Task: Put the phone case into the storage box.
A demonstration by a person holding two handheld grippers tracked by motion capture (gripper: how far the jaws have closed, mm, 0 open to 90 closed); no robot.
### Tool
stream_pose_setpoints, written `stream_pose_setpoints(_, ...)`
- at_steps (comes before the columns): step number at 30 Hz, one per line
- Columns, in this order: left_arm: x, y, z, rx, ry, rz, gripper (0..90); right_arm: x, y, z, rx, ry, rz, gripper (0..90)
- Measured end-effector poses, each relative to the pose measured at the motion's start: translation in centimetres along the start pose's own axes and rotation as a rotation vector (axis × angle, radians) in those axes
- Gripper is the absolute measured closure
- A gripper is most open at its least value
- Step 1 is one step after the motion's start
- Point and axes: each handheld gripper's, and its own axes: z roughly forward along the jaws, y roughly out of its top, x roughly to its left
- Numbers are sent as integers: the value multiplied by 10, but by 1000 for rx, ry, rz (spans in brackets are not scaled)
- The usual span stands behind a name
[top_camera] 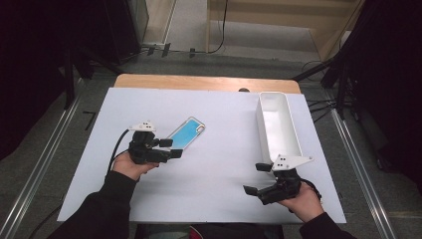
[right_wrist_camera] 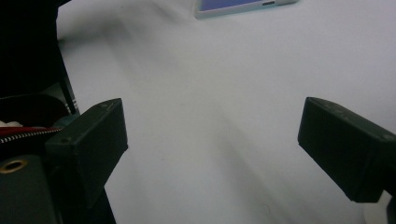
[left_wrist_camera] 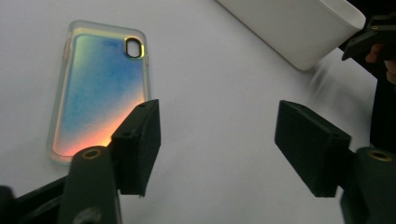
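An iridescent blue-to-orange phone case point(top_camera: 186, 132) lies flat on the white table sheet point(top_camera: 219, 164), left of centre. My left gripper point(top_camera: 171, 148) hovers at the case's near end, jaws open with nothing between them. In the left gripper view the phone case point(left_wrist_camera: 100, 88) lies just beyond the left jaw and the left gripper point(left_wrist_camera: 217, 140) stands over bare sheet. A long white bin point(top_camera: 277, 124) stands at the right. My right gripper point(top_camera: 256, 178) is open near the front right, below the bin's near end. The right gripper point(right_wrist_camera: 212, 144) spans bare sheet.
The white bin point(left_wrist_camera: 299, 28) appears at the top right of the left gripper view, with the other hand beside it. An edge of the phone case point(right_wrist_camera: 243, 5) shows at the top of the right gripper view. A wooden table edge point(top_camera: 206, 82) runs behind the sheet.
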Motion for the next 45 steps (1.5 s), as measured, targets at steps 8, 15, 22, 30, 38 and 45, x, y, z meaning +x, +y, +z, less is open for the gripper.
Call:
stream_pose_setpoints(8,-9,-10,-10,-11,-32,18,292,0,0,-1,0,-6,6,71)
stream_pose_setpoints(15,-17,-20,-14,7,-23,51,263,0,0,-1,1,-6,4,70)
stream_pose_setpoints(22,-22,-29,-22,2,-28,48,262,0,0,-1,3,-9,5,70)
stream_pose_setpoints(30,-24,-38,-28,25,-16,57,261,0,0,-1,2,-14,0,71)
stream_pose_setpoints(38,-21,-44,-33,34,-5,52,261,-1,-4,-10,-17,-26,0,70)
stream_pose_setpoints(45,-18,-45,-38,18,-3,40,261,-3,-6,-15,-31,-42,3,71)
